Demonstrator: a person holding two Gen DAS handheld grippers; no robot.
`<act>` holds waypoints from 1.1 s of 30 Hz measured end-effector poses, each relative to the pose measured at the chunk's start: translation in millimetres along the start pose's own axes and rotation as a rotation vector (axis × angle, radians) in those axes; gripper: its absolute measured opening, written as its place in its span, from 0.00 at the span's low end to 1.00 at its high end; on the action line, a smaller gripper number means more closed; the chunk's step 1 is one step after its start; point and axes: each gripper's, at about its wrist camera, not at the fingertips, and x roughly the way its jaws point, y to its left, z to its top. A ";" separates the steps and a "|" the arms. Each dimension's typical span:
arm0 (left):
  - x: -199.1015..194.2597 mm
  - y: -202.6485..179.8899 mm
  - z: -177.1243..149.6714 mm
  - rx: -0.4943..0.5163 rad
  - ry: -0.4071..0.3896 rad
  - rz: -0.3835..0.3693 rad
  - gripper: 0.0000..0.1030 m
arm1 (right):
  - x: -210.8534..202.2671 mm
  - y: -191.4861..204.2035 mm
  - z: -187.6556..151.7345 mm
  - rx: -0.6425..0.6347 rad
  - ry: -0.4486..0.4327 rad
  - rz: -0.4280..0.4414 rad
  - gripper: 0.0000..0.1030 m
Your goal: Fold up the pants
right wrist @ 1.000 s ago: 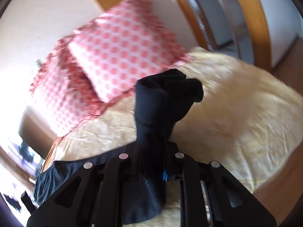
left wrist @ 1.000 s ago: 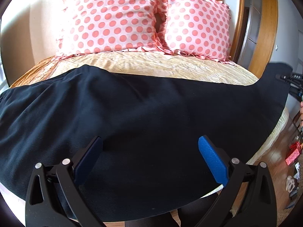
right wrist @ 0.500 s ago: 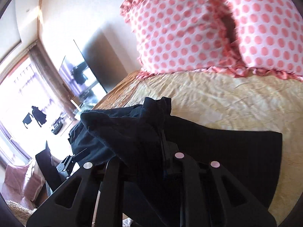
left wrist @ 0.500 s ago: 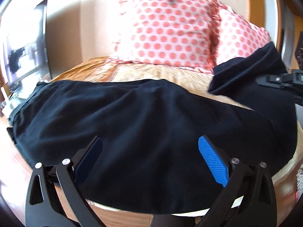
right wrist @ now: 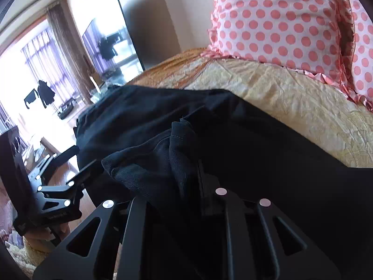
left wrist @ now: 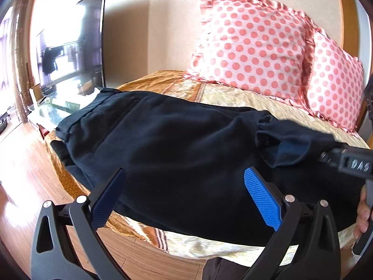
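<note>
Black pants (left wrist: 174, 144) lie across the bed, waistband (left wrist: 93, 109) at the left end near the bed's edge. My left gripper (left wrist: 184, 186) hovers open over the near edge of the pants, blue pads (left wrist: 261, 198) apart with nothing between them. My right gripper (right wrist: 186, 175) is shut on the bunched leg end (right wrist: 163, 158), which covers its fingertips. It holds that end folded back over the middle of the pants. In the left wrist view the right gripper (left wrist: 326, 154) comes in from the right with the leg end (left wrist: 286, 144). The left gripper (right wrist: 70, 163) shows at the left.
Two pink dotted pillows (left wrist: 251, 42) (left wrist: 335, 81) stand at the head of the yellow bedspread (left wrist: 233, 95). A dark TV (left wrist: 70, 44) and a glass table (left wrist: 58, 109) sit beyond the bed's left end. Wood floor (left wrist: 23, 163) runs along the near side. A hand (left wrist: 363, 214) grips the right tool.
The right gripper has carried the leg end from the right side of the bed leftwards over the pants and lowered it. The left gripper has swung left, staying open.
</note>
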 end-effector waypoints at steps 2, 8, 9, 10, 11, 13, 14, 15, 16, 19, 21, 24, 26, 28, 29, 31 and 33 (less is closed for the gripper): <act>-1.4 7.2 1.7 -0.013 -0.007 0.012 0.98 | 6.5 14.3 -1.9 -0.074 0.031 -0.016 0.15; -6.8 28.2 2.1 -0.023 -0.016 0.064 0.98 | 28.6 49.5 -38.5 -0.291 0.173 -0.068 0.50; -7.9 31.3 1.8 -0.024 -0.017 0.072 0.98 | 22.7 51.1 -38.0 -0.280 0.181 -0.013 0.70; -8.9 35.4 1.8 -0.027 -0.018 0.081 0.98 | 16.6 51.1 -36.7 -0.259 0.179 0.044 0.78; -9.5 39.6 1.5 -0.030 -0.019 0.092 0.98 | 10.5 51.7 -37.2 -0.245 0.171 0.082 0.78; -11.8 48.9 1.0 -0.045 -0.022 0.110 0.98 | -4.8 50.8 -31.6 -0.222 0.120 0.148 0.77; -12.6 54.0 0.7 -0.056 -0.023 0.114 0.98 | -9.9 49.8 -29.0 -0.212 0.095 0.168 0.77; -13.6 58.6 0.4 -0.066 -0.022 0.119 0.98 | -13.1 47.8 -26.4 -0.198 0.072 0.171 0.77; -14.6 63.2 -0.3 -0.077 -0.021 0.126 0.98 | -12.3 45.0 -24.3 -0.184 0.063 0.165 0.77; -18.9 75.8 -2.9 -0.097 -0.022 0.158 0.98 | 6.8 44.0 -24.4 -0.150 0.128 0.166 0.77; -21.1 83.3 -5.1 -0.104 -0.018 0.180 0.98 | 16.1 49.7 -31.4 -0.163 0.179 0.245 0.76; -21.2 93.7 -7.9 -0.116 -0.007 0.214 0.98 | 22.7 64.9 -37.1 -0.233 0.169 0.224 0.78; -20.4 101.6 -10.0 -0.135 0.005 0.232 0.98 | 28.6 70.3 -38.2 -0.239 0.181 0.225 0.79; -21.7 109.0 -12.0 -0.149 0.010 0.240 0.98 | 21.3 71.3 -37.0 -0.246 0.136 0.218 0.79; -22.8 112.4 -13.1 -0.155 0.010 0.249 0.98 | 16.8 70.4 -35.1 -0.234 0.116 0.234 0.79; -23.4 122.1 -13.8 -0.176 0.018 0.246 0.98 | 19.0 69.1 -34.3 -0.222 0.131 0.260 0.81; -21.0 134.8 -12.3 -0.229 0.038 0.208 0.98 | 38.8 75.0 -45.4 -0.271 0.226 0.226 0.82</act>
